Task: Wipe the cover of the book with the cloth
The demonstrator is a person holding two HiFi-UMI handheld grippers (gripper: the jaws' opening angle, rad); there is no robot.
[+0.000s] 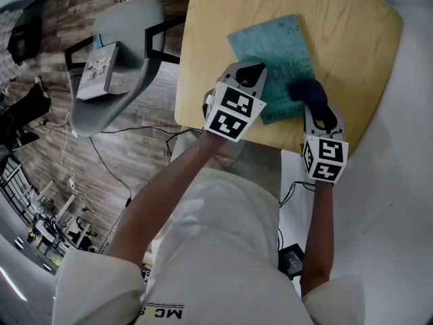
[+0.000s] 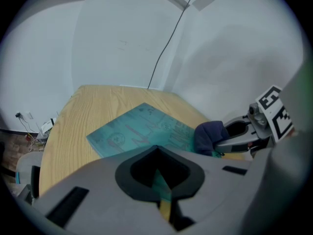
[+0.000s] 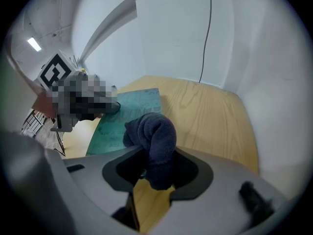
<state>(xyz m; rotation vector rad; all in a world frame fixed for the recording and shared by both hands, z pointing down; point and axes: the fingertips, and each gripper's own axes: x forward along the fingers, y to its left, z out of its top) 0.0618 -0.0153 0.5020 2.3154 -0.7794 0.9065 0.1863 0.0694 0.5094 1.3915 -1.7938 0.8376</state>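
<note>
**A:** What has the right claw [image 1: 318, 110] got?

**B:** Its jaws are clamped on a bunched dark blue cloth [image 3: 155, 133]. The cloth bulges out past the tips and rests on the near right part of the teal book [image 1: 269, 46].

**A:** And the left claw [image 2: 157, 152]?

**B:** Narrow, with only a slit between the jaws. A strip of teal cover and yellow wood shows through it. The tips sit at the book's left edge, but I cannot tell whether they pinch it.

**A:** Where does the book lie?

**B:** Flat on the pale wooden worktop [image 1: 216, 19], cover up, at a slant and toward the near edge. The left claw is near the cloth, on its left.

**A:** Anything further out?

**B:** A grey chair [image 1: 132, 26] stands left of the worktop, with a small boxy item [image 1: 99, 70] on its seat.
</note>
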